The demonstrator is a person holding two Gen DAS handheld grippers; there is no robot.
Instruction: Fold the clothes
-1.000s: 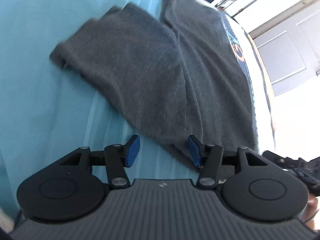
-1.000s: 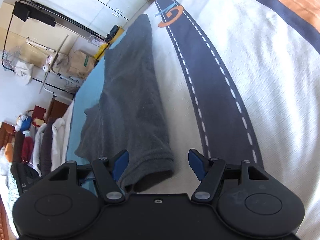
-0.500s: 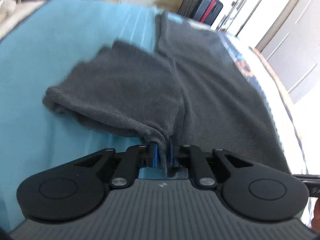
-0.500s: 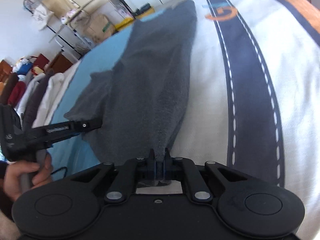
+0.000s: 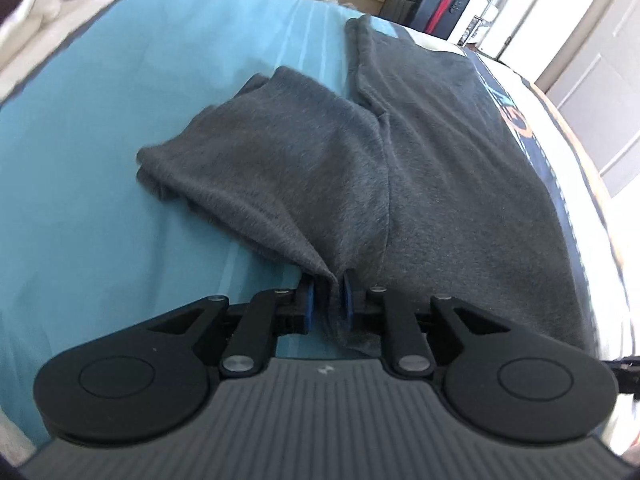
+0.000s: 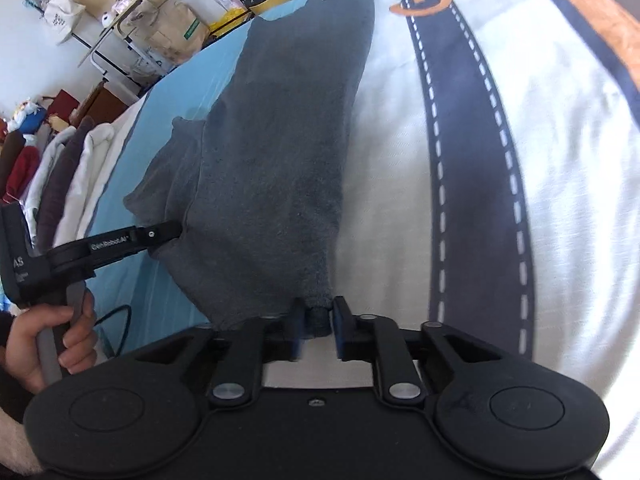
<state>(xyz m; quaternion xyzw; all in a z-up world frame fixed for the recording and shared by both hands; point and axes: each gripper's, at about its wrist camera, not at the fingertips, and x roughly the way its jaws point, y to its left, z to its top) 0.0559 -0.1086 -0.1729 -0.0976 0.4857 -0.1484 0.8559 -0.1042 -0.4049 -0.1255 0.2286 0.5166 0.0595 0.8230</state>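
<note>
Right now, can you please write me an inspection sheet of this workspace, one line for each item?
Surface: bed with a light blue sheet and a white cover printed with a dark road stripe.
Job's things: dark grey garment spread flat, one part folded over toward the blue side.
Clutter: nothing seen on the bed.
Grippers: left gripper and right gripper each have the garment's near edge between the fingers; both sets of jaws are opening.
Cables: thin dark cable beside the hand.
Surroundings: paper bags, stacked textiles, black and red suitcase.
</note>
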